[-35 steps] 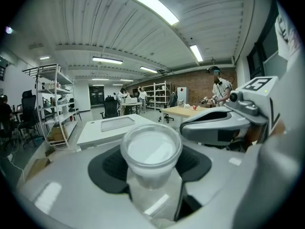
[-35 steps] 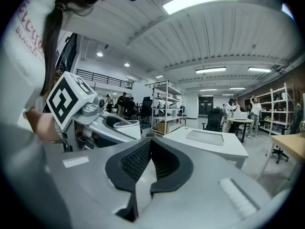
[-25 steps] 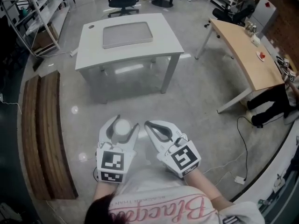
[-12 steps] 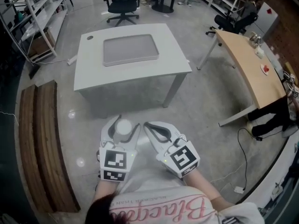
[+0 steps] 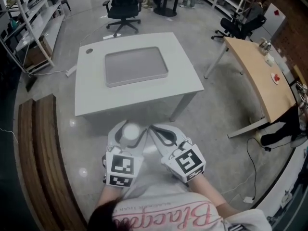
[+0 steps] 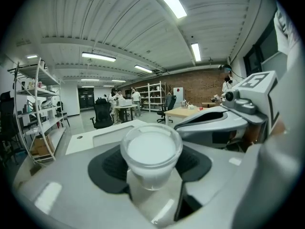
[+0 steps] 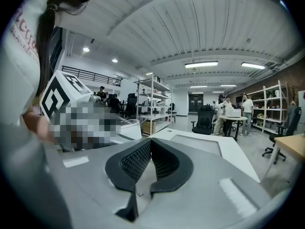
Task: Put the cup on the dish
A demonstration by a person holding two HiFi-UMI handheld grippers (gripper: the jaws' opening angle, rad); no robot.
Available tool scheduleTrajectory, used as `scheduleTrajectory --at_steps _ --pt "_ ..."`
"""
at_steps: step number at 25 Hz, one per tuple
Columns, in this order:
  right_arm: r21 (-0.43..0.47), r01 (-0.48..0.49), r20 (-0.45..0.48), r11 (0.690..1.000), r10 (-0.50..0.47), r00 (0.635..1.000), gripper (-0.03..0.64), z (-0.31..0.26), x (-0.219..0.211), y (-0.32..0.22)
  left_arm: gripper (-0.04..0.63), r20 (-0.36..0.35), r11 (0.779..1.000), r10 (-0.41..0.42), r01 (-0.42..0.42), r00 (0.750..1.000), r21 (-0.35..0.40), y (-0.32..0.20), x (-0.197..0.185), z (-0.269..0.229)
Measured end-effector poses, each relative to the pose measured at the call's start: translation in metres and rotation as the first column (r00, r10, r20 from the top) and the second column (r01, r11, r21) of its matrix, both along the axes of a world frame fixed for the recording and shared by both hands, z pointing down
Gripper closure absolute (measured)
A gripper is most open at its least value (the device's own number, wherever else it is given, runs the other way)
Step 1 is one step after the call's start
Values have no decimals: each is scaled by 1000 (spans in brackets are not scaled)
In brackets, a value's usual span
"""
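While my left gripper (image 5: 130, 127) hangs low in front of my body, it is clamped on the cup (image 6: 151, 149), which stands upright between its dark pads with its rim on top. My right gripper (image 7: 150, 149) sits just beside it with its jaws pressed together and nothing between them.

So the pickup is done, as I judge it, and the carry and the setting down are left. The cup is over the floor (image 5: 216, 114), short of the table (image 5: 187, 78), and well apart from the dish (image 5: 136, 66). I take that flat grey tray-like thing to be the dish meant, since nothing else lies on the table. It sits roughly in the middle of the top and looks empty. To finish, I would have to bring the cup over the near edge, lower it onto the dish and let go.

The table is white with a plain top and a small round hole near its far left corner. The floor is smooth grey concrete. A wooden bench (image 5: 38, 143) runs along my left, and a wooden table (image 5: 255, 66) with a few small items stands to my right. Beyond the table there is a black chair (image 5: 122, 4), with shelves (image 5: 29, 23) at the left. Farther back, people (image 6: 136, 97) stand near more shelving and a brick wall (image 6: 200, 87), under strip lights.
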State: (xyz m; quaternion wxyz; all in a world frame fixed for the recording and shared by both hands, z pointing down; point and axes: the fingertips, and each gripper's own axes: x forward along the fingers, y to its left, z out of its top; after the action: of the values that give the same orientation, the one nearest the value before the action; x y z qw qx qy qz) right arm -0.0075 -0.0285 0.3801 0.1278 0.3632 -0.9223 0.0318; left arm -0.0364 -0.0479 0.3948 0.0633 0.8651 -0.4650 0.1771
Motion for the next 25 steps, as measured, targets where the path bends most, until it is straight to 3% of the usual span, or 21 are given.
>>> scheduleTrajectory --at_steps 13,25 --pt "-52 -3 14 999 4 1000 624 14 2 -70 337 7 1000 -1 1 1000 -25 -69 -1 10" --pt "-63 67 11 996 -66 998 624 15 12 -184 337 11 998 -66 67 998 -22 -189 10 20"
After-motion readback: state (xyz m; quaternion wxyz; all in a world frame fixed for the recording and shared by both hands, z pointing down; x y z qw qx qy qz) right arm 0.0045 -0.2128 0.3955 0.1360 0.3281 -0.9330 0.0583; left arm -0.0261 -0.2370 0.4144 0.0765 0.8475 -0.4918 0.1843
